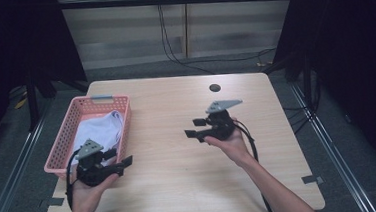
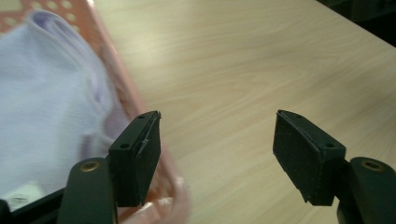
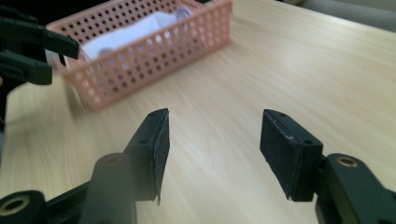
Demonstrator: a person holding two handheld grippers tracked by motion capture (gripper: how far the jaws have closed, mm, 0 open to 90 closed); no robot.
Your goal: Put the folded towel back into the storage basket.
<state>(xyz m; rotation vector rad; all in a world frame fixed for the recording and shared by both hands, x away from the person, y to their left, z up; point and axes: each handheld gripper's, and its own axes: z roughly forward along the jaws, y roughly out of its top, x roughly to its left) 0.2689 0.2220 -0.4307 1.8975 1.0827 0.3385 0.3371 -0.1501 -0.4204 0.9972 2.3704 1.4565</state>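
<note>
Looking down from the high view, a pink plastic basket (image 1: 72, 125) sits at the table's (image 1: 179, 151) left edge with a white folded cloth (image 1: 101, 131) inside; the left gripper (image 1: 122, 164) hangs at the basket's near corner, the right gripper (image 1: 193, 127) well apart over bare wood. In the left gripper view, the jaws stand spread with nothing between them, one jaw over the basket rim (image 2: 122, 88), the cloth (image 2: 42, 102) just beside. In the right gripper view, the jaws are likewise spread and empty, facing the basket (image 3: 154, 51). A low reach could catch the rim and shove or tip the light basket.
</note>
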